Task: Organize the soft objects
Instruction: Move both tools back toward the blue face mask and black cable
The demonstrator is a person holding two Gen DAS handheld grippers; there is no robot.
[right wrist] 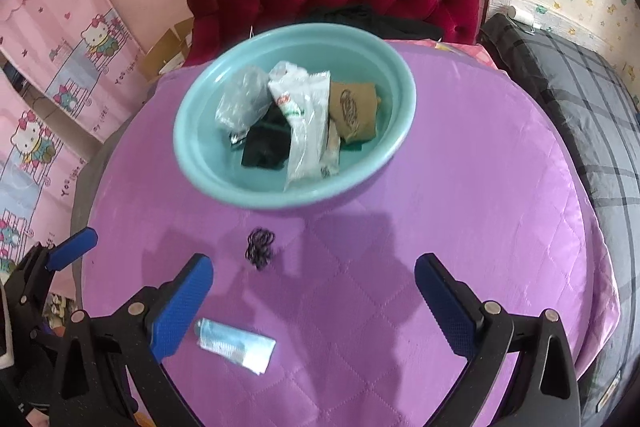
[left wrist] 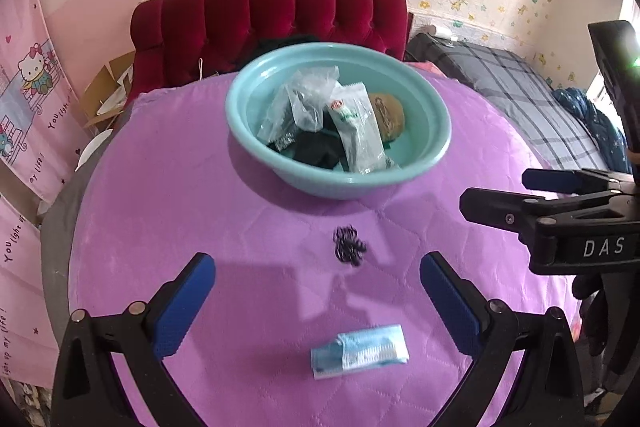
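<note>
Both my left gripper (left wrist: 318,301) and right gripper (right wrist: 314,301) hover with fingers spread wide, grasping nothing. The round teal plastic basin (left wrist: 432,147) on the purple quilted counter (left wrist: 180,211) already collects bagged soft items. A folded blue face mask (left wrist: 360,351) lies nearest me, below my left gripper, with a small black hair-tie bundle (left wrist: 349,246) between mask and basin; both look still to be gathered.

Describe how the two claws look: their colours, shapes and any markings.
Both the left claw and the right claw have black angular plastic frames with silver bolts and two fingers faced with textured blue pads. In the left wrist view, the right claw's body bears white letters "DAS".
</note>
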